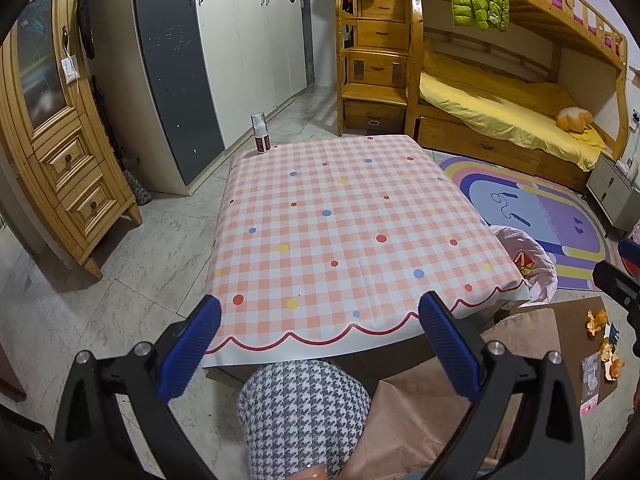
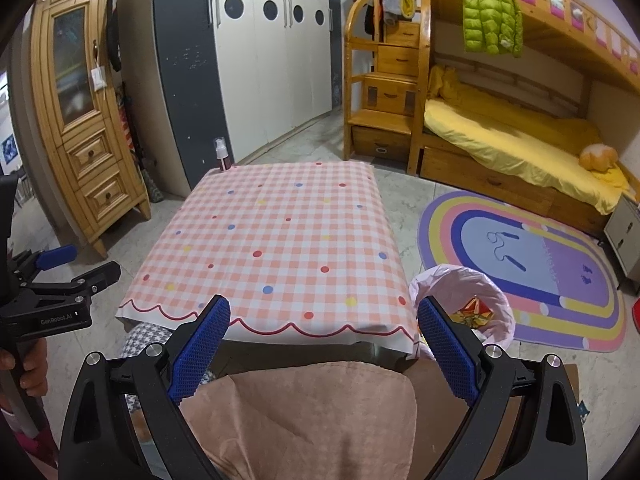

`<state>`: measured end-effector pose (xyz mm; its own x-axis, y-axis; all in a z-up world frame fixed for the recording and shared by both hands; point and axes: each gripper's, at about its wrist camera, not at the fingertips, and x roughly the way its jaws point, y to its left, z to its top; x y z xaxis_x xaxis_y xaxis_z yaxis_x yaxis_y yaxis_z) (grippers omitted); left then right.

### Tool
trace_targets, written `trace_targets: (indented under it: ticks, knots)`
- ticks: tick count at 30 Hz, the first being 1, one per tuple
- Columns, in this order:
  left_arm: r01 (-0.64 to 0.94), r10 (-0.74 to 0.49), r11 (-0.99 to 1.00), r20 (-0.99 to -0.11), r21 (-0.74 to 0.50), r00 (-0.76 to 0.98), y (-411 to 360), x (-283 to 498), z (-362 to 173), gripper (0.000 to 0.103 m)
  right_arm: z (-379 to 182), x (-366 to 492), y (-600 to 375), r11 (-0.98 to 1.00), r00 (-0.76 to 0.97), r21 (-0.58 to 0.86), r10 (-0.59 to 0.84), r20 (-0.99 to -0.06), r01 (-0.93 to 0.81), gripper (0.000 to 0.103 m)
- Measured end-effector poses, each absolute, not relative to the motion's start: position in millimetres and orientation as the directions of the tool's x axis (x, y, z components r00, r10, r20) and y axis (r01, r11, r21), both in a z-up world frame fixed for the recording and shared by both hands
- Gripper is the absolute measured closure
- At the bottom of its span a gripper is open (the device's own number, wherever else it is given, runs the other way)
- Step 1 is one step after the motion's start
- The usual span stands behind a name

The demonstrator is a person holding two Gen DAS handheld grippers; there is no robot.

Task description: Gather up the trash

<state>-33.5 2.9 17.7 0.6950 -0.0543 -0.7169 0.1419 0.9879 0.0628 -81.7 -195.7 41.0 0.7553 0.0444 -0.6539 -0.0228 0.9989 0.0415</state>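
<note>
A bin lined with a pink bag (image 2: 466, 304) stands on the floor at the table's near right corner, with a red and yellow wrapper (image 2: 474, 310) inside; the left wrist view shows the same bin (image 1: 528, 256). Orange peels (image 1: 600, 340) and a pink packet (image 1: 590, 384) lie on brown cardboard at the far right of the left wrist view. My left gripper (image 1: 320, 344) is open and holds nothing, above the table's near edge. My right gripper (image 2: 324, 350) is open too, with nothing in it, over the near edge beside the bin.
The checked tablecloth (image 2: 276, 240) covers a low table, with a small spray bottle (image 1: 260, 132) at its far left corner. A houndstooth cushion (image 1: 304, 416) and pink cloth (image 2: 304, 420) lie below the grippers. A rainbow rug (image 2: 532, 264), bunk bed (image 2: 520, 144) and wardrobes (image 2: 264, 52) surround.
</note>
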Motion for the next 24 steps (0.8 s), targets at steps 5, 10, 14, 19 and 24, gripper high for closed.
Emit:
trace_targets:
  ticks: [5,10,14,19,24]
  knots:
    - [0.137,-0.051,0.989,-0.715,0.063,0.697,5.0,-32.4,18.3,0.007,38.9,-80.4,-194.8,0.999,0.753,0.044,0.050,-0.656,-0.028,0.009]
    - [0.132,-0.043,0.989,-0.710,0.071,0.703,5.4,-32.1,19.6,0.007,38.8,-79.7,-195.2,0.999,0.754,0.044,0.048,-0.655,-0.026,0.009]
    - [0.131,-0.038,0.988,-0.710,0.077,0.703,4.3,-32.4,19.6,0.007,37.8,-79.5,-193.3,0.999,0.755,0.045,0.052,-0.654,-0.030,0.009]
    - [0.133,-0.042,0.988,-0.712,0.073,0.701,3.6,-32.2,20.0,0.007,37.2,-79.8,-192.6,0.998,0.754,0.046,0.054,-0.654,-0.031,0.009]
    - [0.139,-0.049,0.988,-0.716,0.068,0.696,3.1,-31.6,19.5,0.007,36.9,-79.7,-192.2,0.998,0.753,0.048,0.055,-0.655,-0.031,0.009]
